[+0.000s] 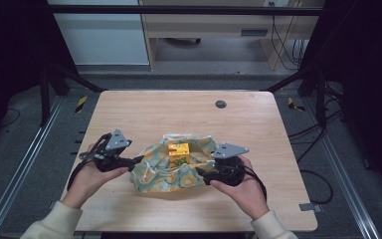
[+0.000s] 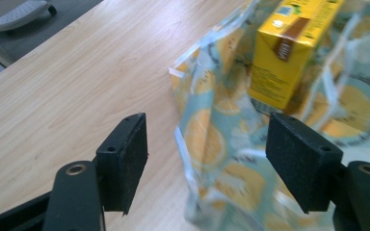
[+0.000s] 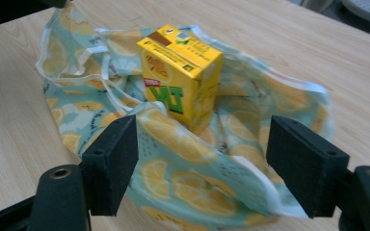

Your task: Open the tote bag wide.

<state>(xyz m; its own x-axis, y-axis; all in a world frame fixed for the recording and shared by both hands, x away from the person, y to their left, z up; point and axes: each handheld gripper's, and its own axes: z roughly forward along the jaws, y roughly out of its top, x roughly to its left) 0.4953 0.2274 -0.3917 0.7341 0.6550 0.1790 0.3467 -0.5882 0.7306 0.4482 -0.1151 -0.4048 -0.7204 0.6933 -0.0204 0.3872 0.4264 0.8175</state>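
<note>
High view first, nearest the person: two hands come in from the bottom edge, each carrying a tool. The left tool [image 1: 138, 160] sits at the left edge of a lemon-print cloth bag [image 1: 156, 174], and the right tool [image 1: 201, 174] at its right edge. In each gripper view the jaws stand wide apart with nothing pinched; fabric lies in the gap, though from above I cannot tell whether any pad touches it. Placing one tool on each side probably readies the bag's edges for gathering or lifting around its load. Beyond the jaws, a yellow drink carton [image 1: 178, 154] stands upright in the middle of the crumpled bag. Farther off, the wooden table [image 1: 144, 109] is bare save a small dark grommet [image 1: 221, 104].
</note>
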